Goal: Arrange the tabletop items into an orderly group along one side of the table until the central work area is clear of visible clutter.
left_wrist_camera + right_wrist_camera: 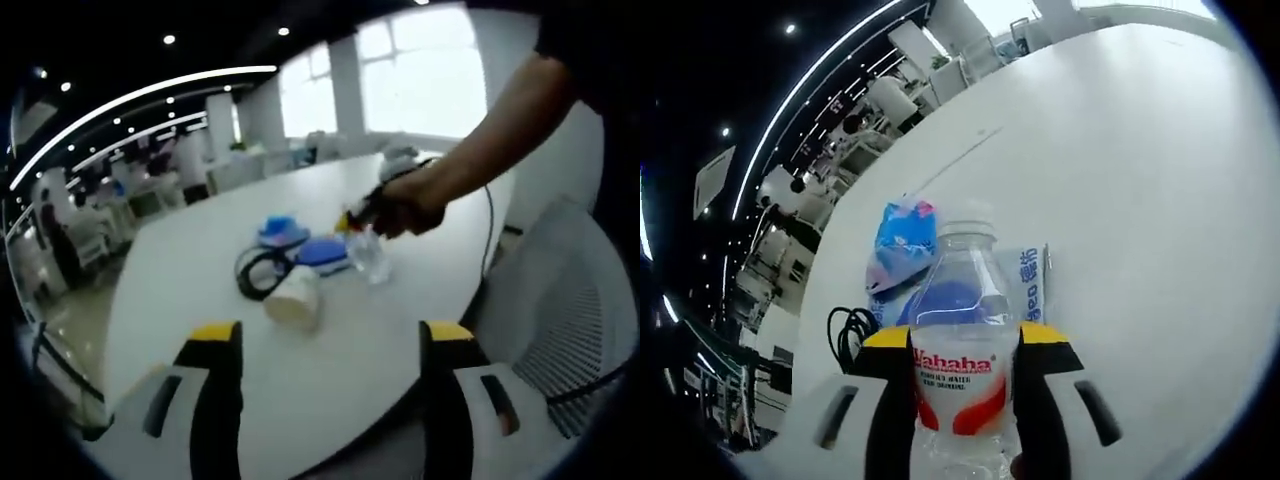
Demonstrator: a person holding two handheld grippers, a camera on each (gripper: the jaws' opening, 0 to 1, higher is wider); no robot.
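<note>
**Bottle in hand, the rest of the clutter waiting mid-table**

We have the clear plastic water bottle with the red-and-white label [962, 385] pinched between the jaws of the right gripper [962, 395], which press against its label from both sides. In the left gripper view the same bottle hangs just above the long white oval table [400, 330], held out from the person's hand [405, 207].

By our judgement the task is at an early stage. The other items sit close together in a loose cluster near the middle of the tabletop: a white paper cup lying on its side [294, 297], a coiled black cable [256, 271], a flat blue-and-white packet [324, 251] and a crumpled blue snack bag [282, 231]. None of them is lined up along an edge yet, so the central area is not cleared.

Our left gripper [330, 400] has its jaws spread wide with nothing between them, hovering over the near edge of the table.

The bottle's base is cut off at the bottom of the right gripper view, its cap washes out against the table, and the packet's printing is too small to read.
</note>
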